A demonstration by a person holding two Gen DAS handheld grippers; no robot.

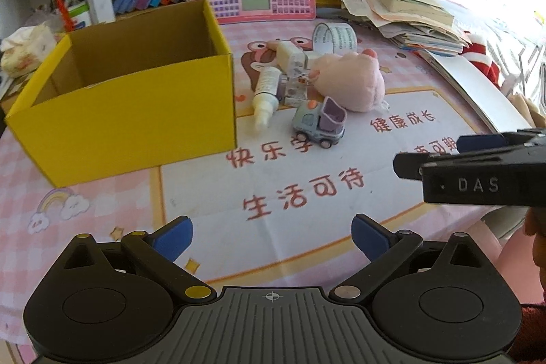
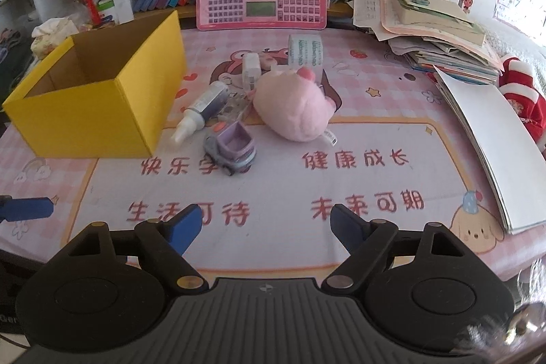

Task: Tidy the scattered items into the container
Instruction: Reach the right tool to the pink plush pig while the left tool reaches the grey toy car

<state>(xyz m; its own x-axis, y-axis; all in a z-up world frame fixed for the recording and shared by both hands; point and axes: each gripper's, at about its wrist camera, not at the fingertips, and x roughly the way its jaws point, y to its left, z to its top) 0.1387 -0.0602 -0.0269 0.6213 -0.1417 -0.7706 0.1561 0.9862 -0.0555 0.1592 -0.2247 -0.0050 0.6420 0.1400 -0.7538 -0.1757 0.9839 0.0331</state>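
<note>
Scattered items are clustered mid-mat, just right of the open yellow cardboard box [image 2: 102, 111], which looks empty where its interior shows. Nearest the tools lies the small grey-and-lilac plastic toy truck [image 2: 232, 150], ahead and slightly left of the right gripper [image 2: 264, 222], ahead and slightly right of the left gripper [image 1: 272, 236]. Both grippers are held wide apart at the fingers, nothing gripped.

The white plastic spray bottle [image 2: 201, 113] lies flat, long axis running diagonally, nozzle toward the near-left, close beside the box wall. The pink plush toy [image 2: 293, 106] rests right of the truck; behind it a white roll of tape [image 2: 305, 50] stands on edge, and a small white block [image 2: 252, 69] lies left of that.

Judged: the right gripper seems marginally nearer the truck. Bare mat in front gives open approach; stacked papers [image 2: 440, 33] crowd the right edge
</note>
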